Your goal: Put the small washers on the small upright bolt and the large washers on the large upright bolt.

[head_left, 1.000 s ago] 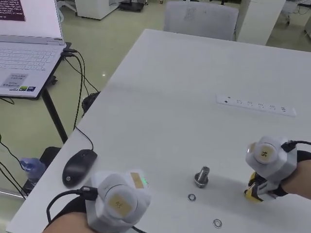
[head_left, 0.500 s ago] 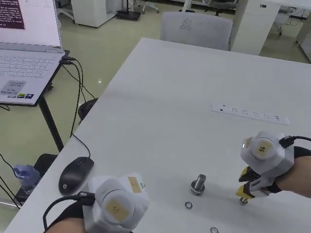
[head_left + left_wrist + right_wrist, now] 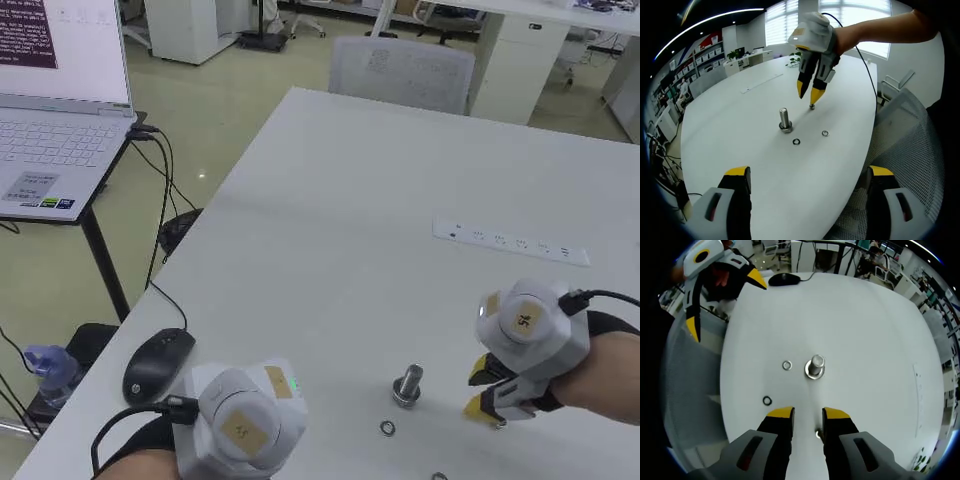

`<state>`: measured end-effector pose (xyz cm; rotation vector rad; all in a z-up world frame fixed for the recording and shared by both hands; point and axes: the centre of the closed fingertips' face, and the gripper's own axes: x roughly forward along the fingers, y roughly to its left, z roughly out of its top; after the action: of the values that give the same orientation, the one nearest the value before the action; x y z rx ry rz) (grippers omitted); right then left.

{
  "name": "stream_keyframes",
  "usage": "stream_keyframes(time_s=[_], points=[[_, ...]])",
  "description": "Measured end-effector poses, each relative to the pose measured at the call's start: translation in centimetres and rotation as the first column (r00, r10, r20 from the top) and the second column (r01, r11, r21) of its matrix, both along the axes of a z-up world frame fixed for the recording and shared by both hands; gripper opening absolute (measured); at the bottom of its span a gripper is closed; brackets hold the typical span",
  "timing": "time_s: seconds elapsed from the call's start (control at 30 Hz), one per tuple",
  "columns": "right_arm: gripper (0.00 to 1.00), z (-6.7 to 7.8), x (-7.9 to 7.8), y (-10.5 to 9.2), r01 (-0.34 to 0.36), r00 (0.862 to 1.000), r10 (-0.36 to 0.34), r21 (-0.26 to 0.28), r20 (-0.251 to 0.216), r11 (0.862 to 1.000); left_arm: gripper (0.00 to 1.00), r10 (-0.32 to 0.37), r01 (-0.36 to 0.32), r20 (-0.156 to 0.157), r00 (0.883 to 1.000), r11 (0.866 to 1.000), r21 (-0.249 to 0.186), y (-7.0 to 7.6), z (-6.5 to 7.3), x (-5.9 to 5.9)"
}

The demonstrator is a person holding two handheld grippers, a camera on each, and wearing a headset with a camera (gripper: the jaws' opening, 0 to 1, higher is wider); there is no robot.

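**Washers (two counted).** Both lie flat on the white bench (image 3: 330,200), and neither is on a bolt. Washer A (image 3: 387,429) lies just beside the base of the large bolt (image 3: 407,385), on the person's side. Washer B (image 3: 825,133) lies a little farther out, roughly between washer A and the right claw (image 3: 807,99), and is apart from both.

**Bolts (two counted).** The large bolt stands upright on its head near the bench's near edge, and its shank is bare. The small bolt (image 3: 812,106) is a much smaller grey piece on the bench, directly under the tips of the right claw. Its form is too small to make out.

**Claws (two counted).**
- **Right claw:** It points down at the bench with its yellow-tipped jaws a narrow gap apart. In the right gripper view the small bolt lies within that gap, close to one jaw. Whether the jaw touches it cannot be judged.
- **Left claw** (image 3: 809,171)**:** It is spread wide with nothing between its jaws. It is held at the near edge of the bench and aimed toward the large bolt.

**Surroundings.**
- One black mouse (image 3: 158,363) sits near the bench's left edge.
- One white power strip (image 3: 510,242) lies beyond the bolts.
- One grey chair (image 3: 400,70) stands at the far end.
- One open laptop (image 3: 60,120) rests on a separate stand to the left.
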<state>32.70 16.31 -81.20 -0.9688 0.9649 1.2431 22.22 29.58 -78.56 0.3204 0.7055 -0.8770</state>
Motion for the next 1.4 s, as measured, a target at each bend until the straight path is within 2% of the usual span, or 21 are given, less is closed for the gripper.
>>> stream_keyframes(time_s=[0.47, 0.73, 0.93, 1.07, 1.4], points=[[0.24, -1.2, -3.7, 0.7, -0.05, 0.998, 0.05, 0.012, -0.028, 0.999, 0.99, -0.003, 0.003, 0.0, 1.0, 1.0, -0.008, -0.1, 0.2, 0.1], [0.24, -2.7, -5.8, 0.5, -0.075, 0.996, 0.075, 0.014, -0.041, 0.997, 0.99, -0.007, 0.007, 0.009, 1.0, 1.0, -0.008, -0.3, 0.3, 0.0], [0.24, -3.7, -6.8, 0.6, -0.082, 0.995, 0.083, 0.015, -0.047, 0.997, 0.99, -0.011, 0.011, 0.007, 1.0, 1.0, -0.001, -0.2, 0.1, -0.2], [0.24, -4.5, -7.2, 0.7, -0.083, 0.995, 0.083, 0.016, -0.047, 0.996, 0.98, -0.015, 0.015, 0.012, 1.0, 1.0, 0.008, -0.2, 0.0, -0.4], [0.23, -6.0, -6.8, 0.4, -0.059, 0.997, 0.059, 0.007, -0.042, 0.998, 0.97, -0.017, 0.017, 0.013, 1.0, 1.0, 0.002, -0.3, 0.0, -0.5]])
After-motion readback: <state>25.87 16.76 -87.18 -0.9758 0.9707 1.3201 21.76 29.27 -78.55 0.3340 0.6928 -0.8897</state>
